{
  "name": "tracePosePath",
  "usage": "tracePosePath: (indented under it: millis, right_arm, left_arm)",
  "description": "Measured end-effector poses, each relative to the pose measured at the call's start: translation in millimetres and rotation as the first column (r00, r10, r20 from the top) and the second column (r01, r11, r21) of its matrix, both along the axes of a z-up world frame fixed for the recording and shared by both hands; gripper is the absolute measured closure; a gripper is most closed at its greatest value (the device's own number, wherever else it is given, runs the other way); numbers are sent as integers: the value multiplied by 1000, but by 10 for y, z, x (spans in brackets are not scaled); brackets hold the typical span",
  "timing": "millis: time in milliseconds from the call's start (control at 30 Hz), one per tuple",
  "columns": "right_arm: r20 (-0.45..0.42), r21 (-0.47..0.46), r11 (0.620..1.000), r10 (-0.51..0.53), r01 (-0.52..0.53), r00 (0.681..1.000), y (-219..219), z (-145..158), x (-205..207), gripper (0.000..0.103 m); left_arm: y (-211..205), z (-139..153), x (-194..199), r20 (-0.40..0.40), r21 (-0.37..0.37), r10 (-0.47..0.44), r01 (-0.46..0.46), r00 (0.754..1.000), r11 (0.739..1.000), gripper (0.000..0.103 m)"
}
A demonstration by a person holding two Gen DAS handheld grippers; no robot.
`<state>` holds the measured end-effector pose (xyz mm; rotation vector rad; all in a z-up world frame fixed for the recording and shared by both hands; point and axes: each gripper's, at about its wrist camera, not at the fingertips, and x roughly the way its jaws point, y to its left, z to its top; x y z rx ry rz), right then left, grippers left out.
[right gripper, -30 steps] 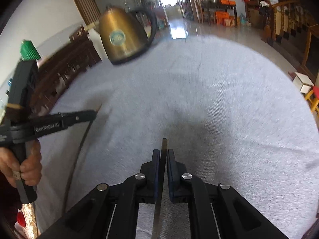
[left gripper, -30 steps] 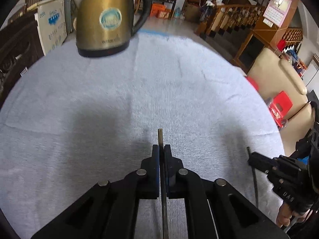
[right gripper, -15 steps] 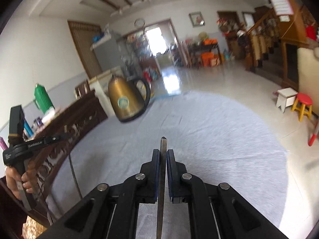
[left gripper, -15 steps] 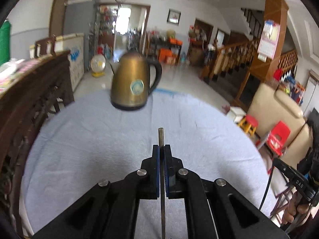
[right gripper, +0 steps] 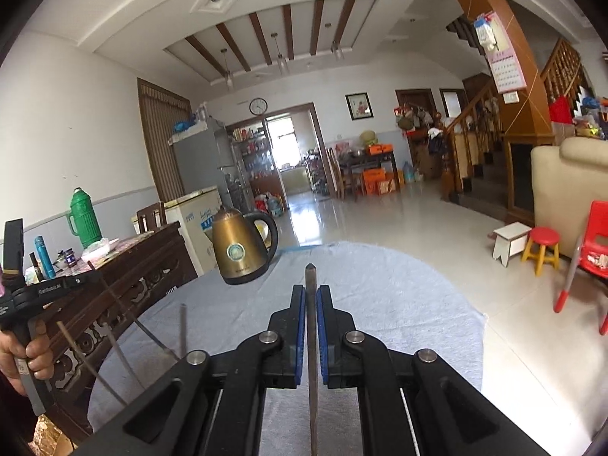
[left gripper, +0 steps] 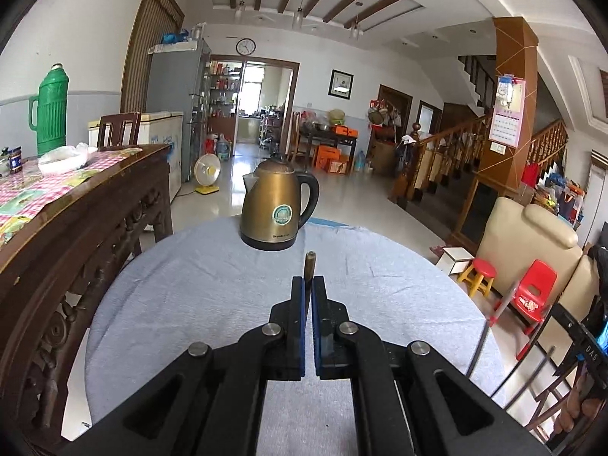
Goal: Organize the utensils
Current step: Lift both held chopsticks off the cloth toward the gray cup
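My left gripper (left gripper: 307, 280) is shut on a thin metal stick (left gripper: 310, 264) whose brown tip pokes out just past the pads. It hangs above the round table's grey-blue cloth (left gripper: 190, 285). My right gripper (right gripper: 311, 289) is likewise shut on a thin metal stick (right gripper: 311, 277) with a pointed tip, over the same cloth (right gripper: 399, 304). In the right wrist view the left gripper (right gripper: 78, 282) appears at the far left in a hand, with a long stick (right gripper: 129, 315) slanting down from it. The right gripper (left gripper: 568, 325) shows at the far right of the left wrist view.
A brass-coloured kettle (left gripper: 275, 209) (right gripper: 237, 247) stands at the table's far edge. A dark carved wooden sideboard (left gripper: 95, 220) runs along the left with a green flask (left gripper: 48, 114). A cream sofa (left gripper: 532, 243) and red child chair (left gripper: 534, 288) are to the right.
Both grippers have risen and tipped upward, each keeping its stick. The views went from looking down at the cloth to looking across the room, and the kettle now looks farther away.
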<state>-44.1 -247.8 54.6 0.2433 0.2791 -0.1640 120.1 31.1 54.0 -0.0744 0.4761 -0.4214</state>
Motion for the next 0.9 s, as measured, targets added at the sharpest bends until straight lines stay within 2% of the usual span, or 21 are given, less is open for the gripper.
tracePosePath:
  millis: [433,700,800,900]
  right_arm:
    - [53,-27,1000,8,-7,999,85,223,-278,97]
    - [70,-44,999,18,-15,997,152,294,-304,96]
    - [57,-44,999,18,-15,998,156,270,-275,96]
    - [31,-31,999,16,-15,999,143,188,-220,96]
  left_arm:
    - [76,64,-311,13,26,-32,32,999,999,102]
    - [18,156,-416,53,45,-59,57,997,997,102]
    - [20,71,-311,9,57,-61,60,998,997,102]
    - [58,-150,-76,-94,58,-36,41,995,997,102]
